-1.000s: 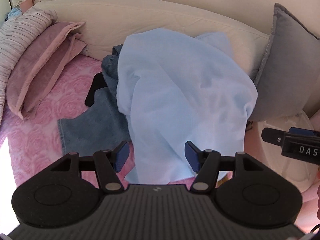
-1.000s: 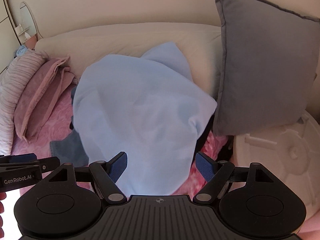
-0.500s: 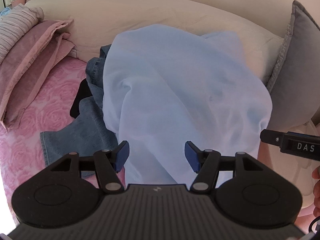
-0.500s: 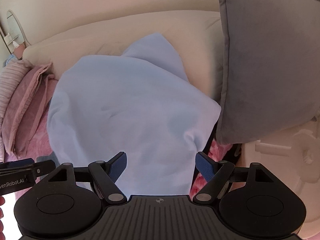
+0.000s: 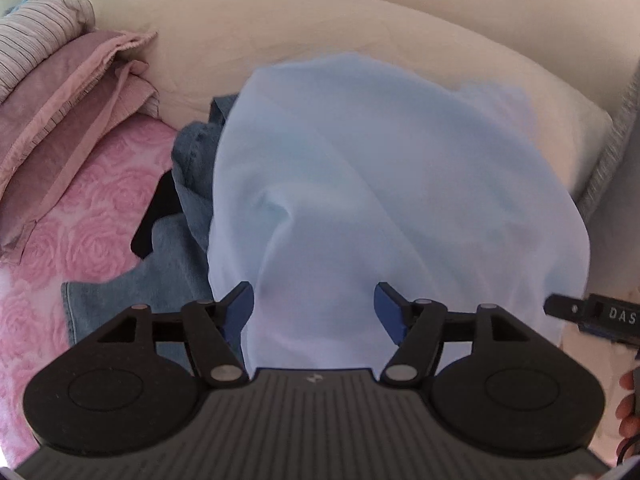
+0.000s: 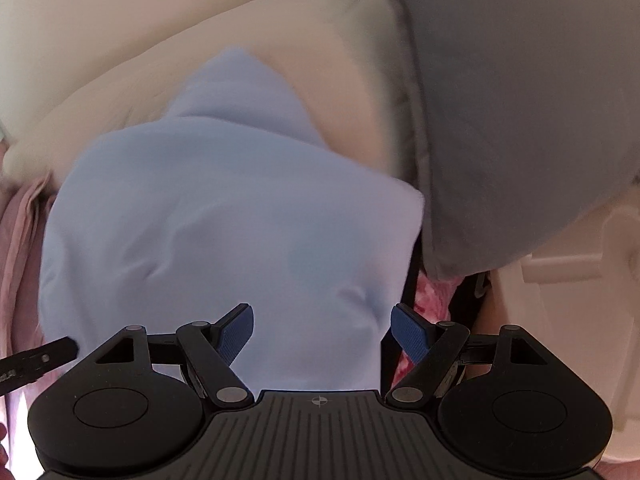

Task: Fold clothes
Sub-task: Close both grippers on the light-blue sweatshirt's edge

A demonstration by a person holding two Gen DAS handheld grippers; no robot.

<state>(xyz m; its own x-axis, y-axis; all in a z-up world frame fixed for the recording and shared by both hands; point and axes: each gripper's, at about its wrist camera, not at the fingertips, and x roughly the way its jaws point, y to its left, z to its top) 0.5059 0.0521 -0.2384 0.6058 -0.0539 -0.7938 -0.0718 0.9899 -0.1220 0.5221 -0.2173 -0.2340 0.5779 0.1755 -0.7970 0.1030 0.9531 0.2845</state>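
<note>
A light blue garment (image 5: 384,200) lies heaped over a pile of clothes on the pink bed, leaning on the cream headboard cushion; it also fills the right wrist view (image 6: 224,232). Blue jeans (image 5: 160,280) stick out from under its left side. My left gripper (image 5: 316,312) is open and empty, its jaws straddling the garment's near lower part. My right gripper (image 6: 322,330) is open and empty, just above the garment's near right edge. The right gripper's tip (image 5: 592,314) shows at the left view's right edge.
A pink rose-patterned bedspread (image 5: 80,208) covers the bed. Mauve and striped pillows (image 5: 60,104) lie at the left. A cream headboard cushion (image 5: 320,28) runs along the back. A grey cushion (image 6: 520,100) stands at the right, with a white plastic object (image 6: 560,280) beside it.
Both grippers have moved forward toward the blue garment, which now looms larger in both views. Both stay open. The right view is blurred by motion.
</note>
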